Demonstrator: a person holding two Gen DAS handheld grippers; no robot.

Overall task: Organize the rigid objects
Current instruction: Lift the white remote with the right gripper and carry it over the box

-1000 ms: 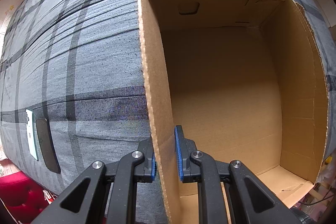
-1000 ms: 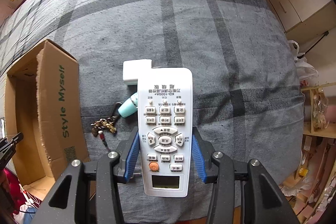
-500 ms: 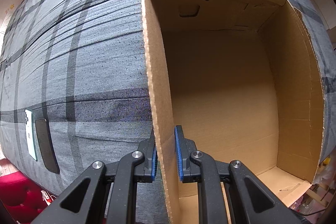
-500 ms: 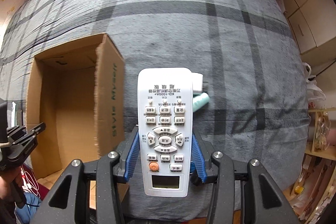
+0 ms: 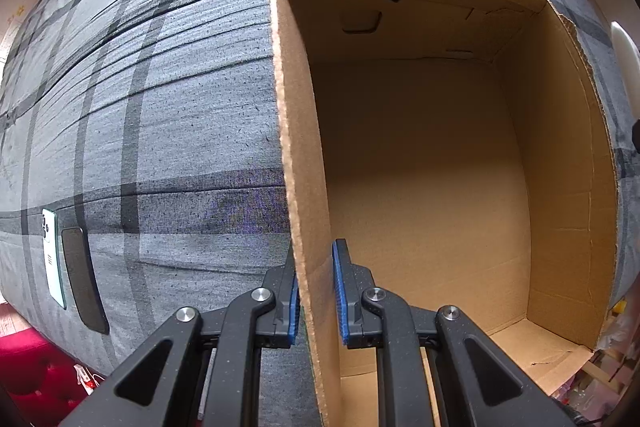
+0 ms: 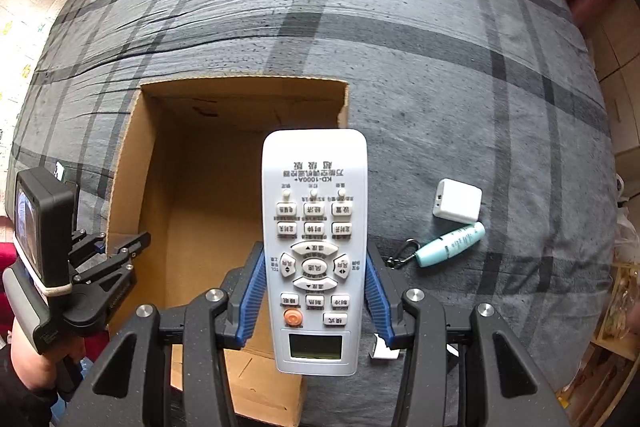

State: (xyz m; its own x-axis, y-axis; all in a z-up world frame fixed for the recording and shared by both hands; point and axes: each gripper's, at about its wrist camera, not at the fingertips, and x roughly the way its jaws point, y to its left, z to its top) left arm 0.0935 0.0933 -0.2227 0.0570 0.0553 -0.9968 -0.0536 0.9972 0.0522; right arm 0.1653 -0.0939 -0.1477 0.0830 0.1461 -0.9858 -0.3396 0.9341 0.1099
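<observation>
In the left wrist view we see our left gripper (image 5: 316, 291) clamped tight on the left wall of the open cardboard box (image 5: 560, 155), one blue pad outside and one inside. The box sits on a grey plaid bed (image 5: 160, 99); a phone (image 5: 54, 259) lies at the lower left of that frame.

In the right wrist view our right gripper (image 6: 314, 303) pinches the white remote control (image 6: 315, 247) by its long edges, part-way open around it, holding it above the box's right wall at frame centre. On the bed at the right lie a white charger (image 6: 458, 201) and, just below it, a teal tube (image 6: 452, 243) with a key clip.
</observation>
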